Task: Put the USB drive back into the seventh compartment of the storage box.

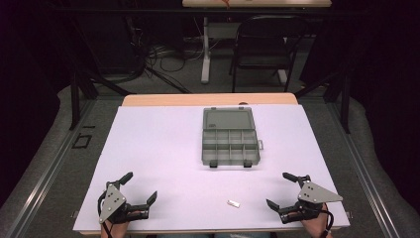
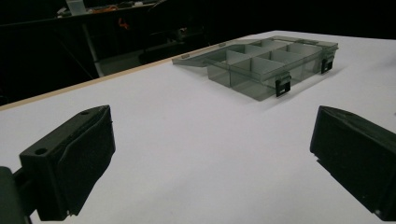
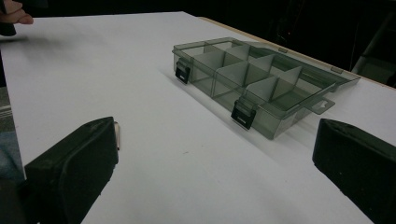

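A small white piece [image 1: 233, 203] lies flat on the white table sheet [image 1: 163, 148], near the front edge and between the two grippers, closer to the right one. In the right gripper view it peeks out just behind the left-hand jaw [image 3: 117, 135].

The right gripper [image 1: 282, 191] rests low at the front right of the sheet with its jaws spread wide and nothing between them. The left gripper [image 1: 141, 187] sits at the front left, well apart from the piece, its jaws likewise wide open and empty. A hand [image 1: 317, 228] shows behind the right gripper at the bottom edge.

Farther back, near the middle of the sheet, stands a grey see-through parts box [image 1: 230, 146] divided into compartments, its lid [image 1: 228, 119] folded open flat toward the far side and two dark latches on its near wall. Beyond the table stands a dark folding chair [image 1: 265, 47].
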